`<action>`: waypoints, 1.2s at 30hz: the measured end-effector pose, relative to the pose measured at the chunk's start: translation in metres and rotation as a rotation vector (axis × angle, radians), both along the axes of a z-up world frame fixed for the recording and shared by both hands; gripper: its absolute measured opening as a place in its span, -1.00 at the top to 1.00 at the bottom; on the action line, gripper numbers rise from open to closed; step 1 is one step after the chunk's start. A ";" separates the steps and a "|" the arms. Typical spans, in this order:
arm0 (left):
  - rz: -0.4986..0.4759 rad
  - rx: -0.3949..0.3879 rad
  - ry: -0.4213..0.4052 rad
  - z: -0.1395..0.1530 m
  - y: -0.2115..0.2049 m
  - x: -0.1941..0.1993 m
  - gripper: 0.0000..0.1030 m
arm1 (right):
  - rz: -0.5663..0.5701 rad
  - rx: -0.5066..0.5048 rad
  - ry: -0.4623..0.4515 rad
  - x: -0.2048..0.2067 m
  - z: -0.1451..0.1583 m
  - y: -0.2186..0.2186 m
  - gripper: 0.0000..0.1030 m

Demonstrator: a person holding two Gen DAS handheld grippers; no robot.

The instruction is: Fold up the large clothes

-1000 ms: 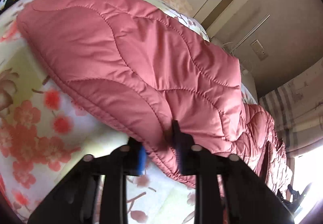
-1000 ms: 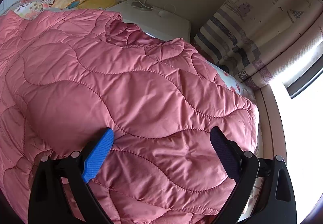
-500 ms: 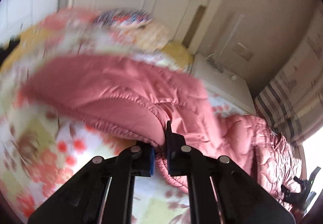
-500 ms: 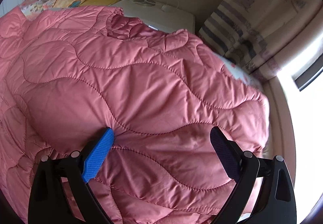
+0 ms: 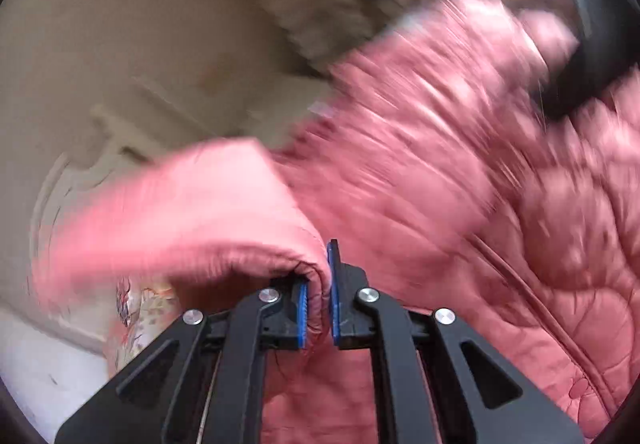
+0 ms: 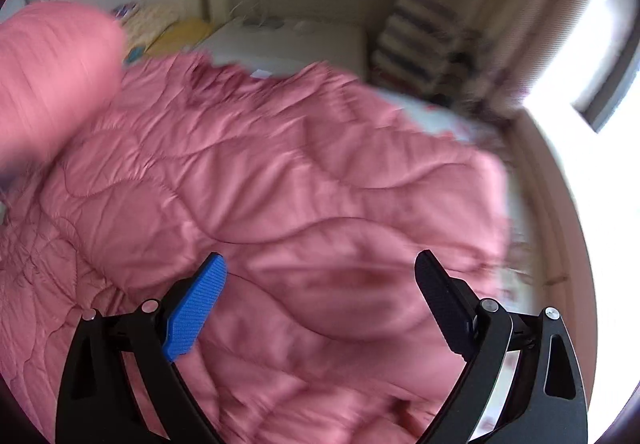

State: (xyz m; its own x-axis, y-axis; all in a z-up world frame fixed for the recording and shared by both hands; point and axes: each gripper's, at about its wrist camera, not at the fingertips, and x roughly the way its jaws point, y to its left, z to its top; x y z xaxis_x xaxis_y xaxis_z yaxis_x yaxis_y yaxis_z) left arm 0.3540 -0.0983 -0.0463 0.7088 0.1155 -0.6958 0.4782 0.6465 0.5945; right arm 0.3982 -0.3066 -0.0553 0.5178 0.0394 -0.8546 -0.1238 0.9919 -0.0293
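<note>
Pink quilted jacket (image 5: 420, 180) pinched at one edge, the rest spread on the bed.

The left gripper (image 5: 318, 304) is clamped on a rolled hem of the jacket, the padded fabric bunching ahead of its blue pads. The right gripper (image 6: 320, 284) hangs tilted down over the wavy-stitched jacket, its fingers wide apart, holding nothing.
</note>
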 end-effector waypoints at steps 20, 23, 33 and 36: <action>0.258 -0.158 0.011 -0.018 0.064 0.018 0.83 | 0.108 -0.007 -0.040 -0.010 0.038 0.034 -0.80; 0.267 -0.170 0.002 -0.023 0.056 0.016 0.82 | 0.108 -0.019 0.013 0.009 0.012 0.042 -0.80; 0.239 -0.310 0.061 0.009 0.078 -0.026 0.50 | 0.068 -0.062 0.074 0.041 -0.055 0.034 -0.87; 0.214 -0.393 0.094 0.034 0.089 -0.040 0.50 | 0.072 -0.076 0.068 0.040 -0.053 0.033 -0.87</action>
